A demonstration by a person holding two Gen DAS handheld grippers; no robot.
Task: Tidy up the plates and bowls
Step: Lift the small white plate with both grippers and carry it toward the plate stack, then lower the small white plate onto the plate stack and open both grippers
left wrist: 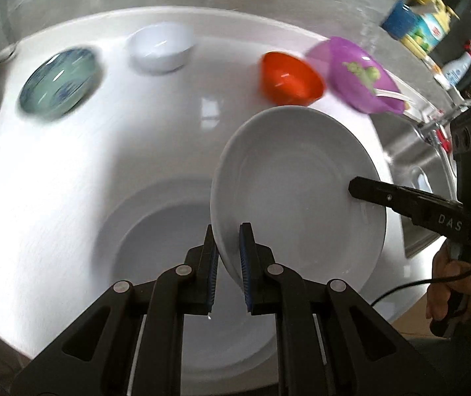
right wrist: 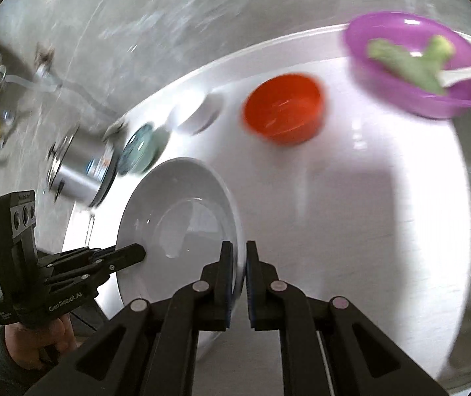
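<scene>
Both grippers hold one small white plate point(left wrist: 295, 178) by opposite rims, tilted above the white counter. My left gripper point(left wrist: 229, 231) is shut on its near rim. My right gripper point(right wrist: 238, 247) is shut on the other rim and shows in the left wrist view point(left wrist: 354, 189). The same plate shows in the right wrist view point(right wrist: 176, 217). A larger white plate point(left wrist: 169, 250) lies on the counter beneath. Behind stand a blue-green patterned bowl point(left wrist: 58, 81), a white bowl point(left wrist: 161, 46), an orange bowl point(left wrist: 290, 77) and a purple bowl point(left wrist: 361, 72) holding green food and a white utensil.
A steel sink point(left wrist: 410, 151) with a tap lies to the right of the counter. Bottles and containers point(left wrist: 417, 19) stand at the back right. A metal canister point(right wrist: 80, 171) lies at the counter's left end in the right wrist view.
</scene>
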